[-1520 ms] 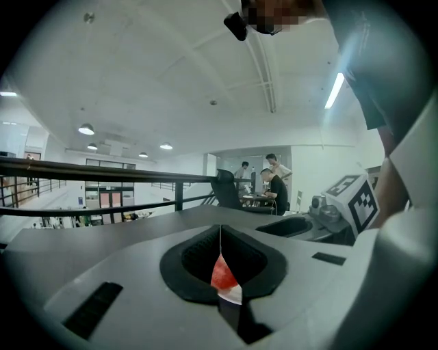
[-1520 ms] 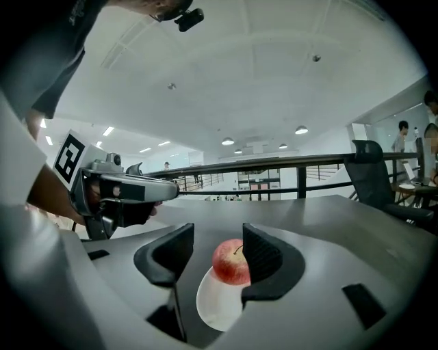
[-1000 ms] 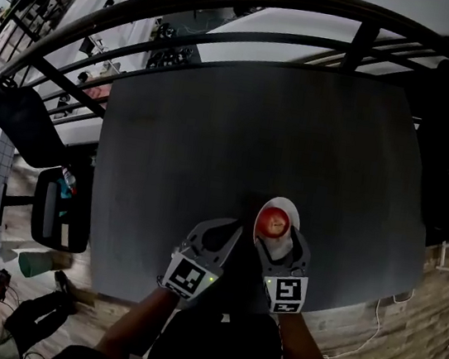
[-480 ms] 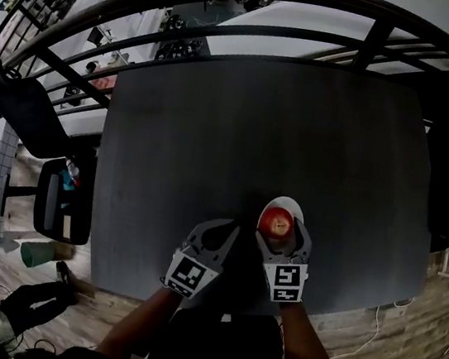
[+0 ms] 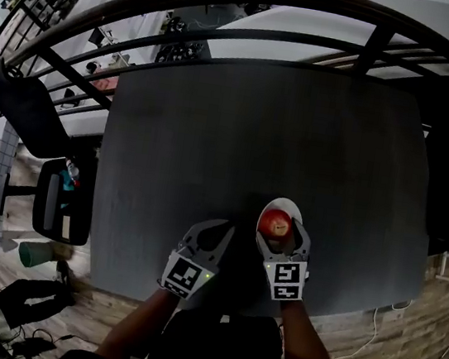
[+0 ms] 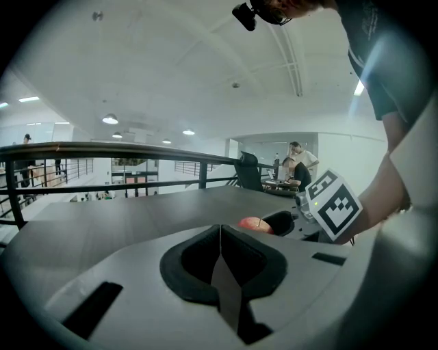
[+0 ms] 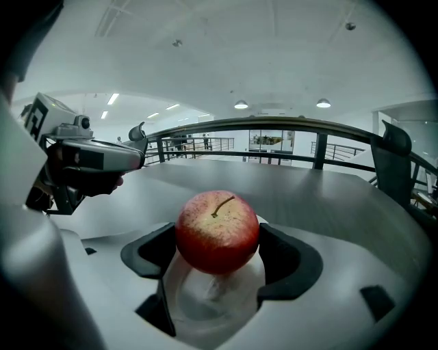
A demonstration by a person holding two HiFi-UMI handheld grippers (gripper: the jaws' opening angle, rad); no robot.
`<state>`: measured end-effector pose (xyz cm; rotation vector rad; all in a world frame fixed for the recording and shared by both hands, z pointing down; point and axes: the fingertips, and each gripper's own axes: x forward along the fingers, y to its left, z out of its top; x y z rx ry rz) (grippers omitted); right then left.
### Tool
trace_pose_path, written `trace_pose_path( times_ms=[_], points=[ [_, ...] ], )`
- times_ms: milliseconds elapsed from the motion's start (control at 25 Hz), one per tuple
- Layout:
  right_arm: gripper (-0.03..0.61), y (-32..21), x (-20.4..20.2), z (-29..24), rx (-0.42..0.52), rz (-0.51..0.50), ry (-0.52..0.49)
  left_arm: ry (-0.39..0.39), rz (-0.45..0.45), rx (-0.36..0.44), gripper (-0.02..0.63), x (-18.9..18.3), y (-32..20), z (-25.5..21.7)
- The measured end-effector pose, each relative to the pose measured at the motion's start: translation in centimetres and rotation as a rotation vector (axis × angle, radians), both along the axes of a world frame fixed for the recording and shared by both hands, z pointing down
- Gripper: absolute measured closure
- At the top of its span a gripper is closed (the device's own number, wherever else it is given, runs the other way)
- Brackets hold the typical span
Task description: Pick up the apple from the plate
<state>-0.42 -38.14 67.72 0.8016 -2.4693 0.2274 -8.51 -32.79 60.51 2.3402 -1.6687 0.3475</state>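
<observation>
No readable text, brand, number or sign in any view. Only print: black-and-white square marker on cube of left gripper point(image 5: 219, 229), same kind on cube of right gripper point(image 5: 280, 230) (coded patterns, no letters or digits).

Open table point(image 5: 256, 137) ahead, left claw point(image 5: 219, 227) close alongside.

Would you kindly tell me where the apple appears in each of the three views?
Head view: apple low, right of centre, on the white plate.
Left gripper view: apple right of centre, partly hidden.
Right gripper view: apple dead centre.
Shared landmark: the black railing beyond the table.
</observation>
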Motion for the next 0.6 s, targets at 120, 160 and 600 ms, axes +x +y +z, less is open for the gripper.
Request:
trace_pose_path(
  times_ms=[120,160,600],
  points=[
    [0.195,0.0,0.4,-0.3,-0.003,0.002,-0.005,0.003,0.001,0.005,0.588,0.2,0.2,-0.4],
    [0.193,0.0,0.5,-0.5,0.000,0.003,-0.008,0.003,0.003,0.007,0.588,0.3,0.2,-0.5],
    [0.193,1.0,1.8,-5.3,0.048,0.013,-0.051,0.009,0.027,0.044,0.588,0.8,1.4,-3.1]
  ],
)
